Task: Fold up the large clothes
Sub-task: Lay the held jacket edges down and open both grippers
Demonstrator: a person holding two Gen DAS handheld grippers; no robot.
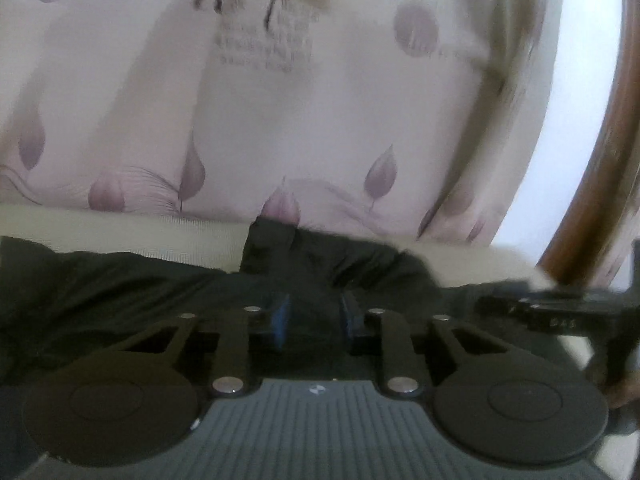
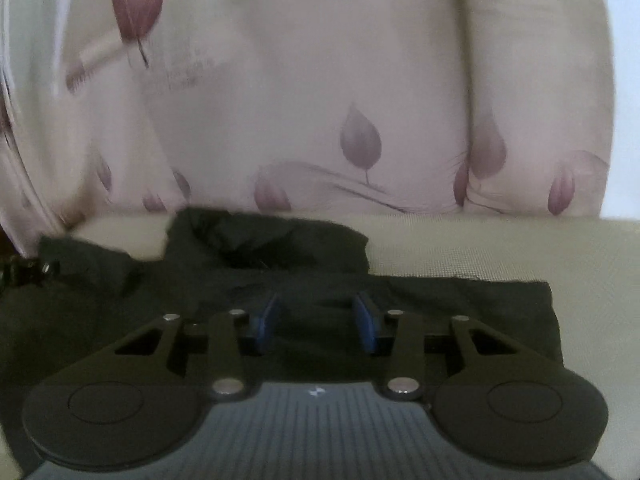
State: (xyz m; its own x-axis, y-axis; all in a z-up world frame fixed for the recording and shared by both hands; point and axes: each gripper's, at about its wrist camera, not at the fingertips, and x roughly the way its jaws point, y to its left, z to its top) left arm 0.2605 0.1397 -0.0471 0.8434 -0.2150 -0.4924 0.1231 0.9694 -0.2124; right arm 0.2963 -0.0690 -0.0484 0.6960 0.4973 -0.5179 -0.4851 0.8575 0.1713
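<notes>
Lying straight ahead of both grippers, the black garment (image 2: 280, 264) is spreading across the beige mattress surface (image 2: 480, 240), its long axis running side to side across each view, with a rumpled flap sticking up at its far edge toward the leaf-printed curtain (image 2: 320, 100). The right gripper (image 2: 316, 316) is hovering low over the cloth with its blue pads (image 2: 366, 320) spread apart and nothing between them — dark fabric is showing through the gap. The left gripper (image 1: 314, 316) is sitting similarly close, pads parted somewhat less; whether cloth is bunching up between them or merely lying beneath, I cannot tell. Neither looks clearly nearer, though the right one is facing the garment's squared-off end (image 2: 544, 304), a likely edge to seize for a fold. The fabric is appearing thin, matte and slack, creasing softly; the mattress cover is showing a fine woven texture. A brown wooden frame (image 1: 592, 160) is curving along the left view's right side.
</notes>
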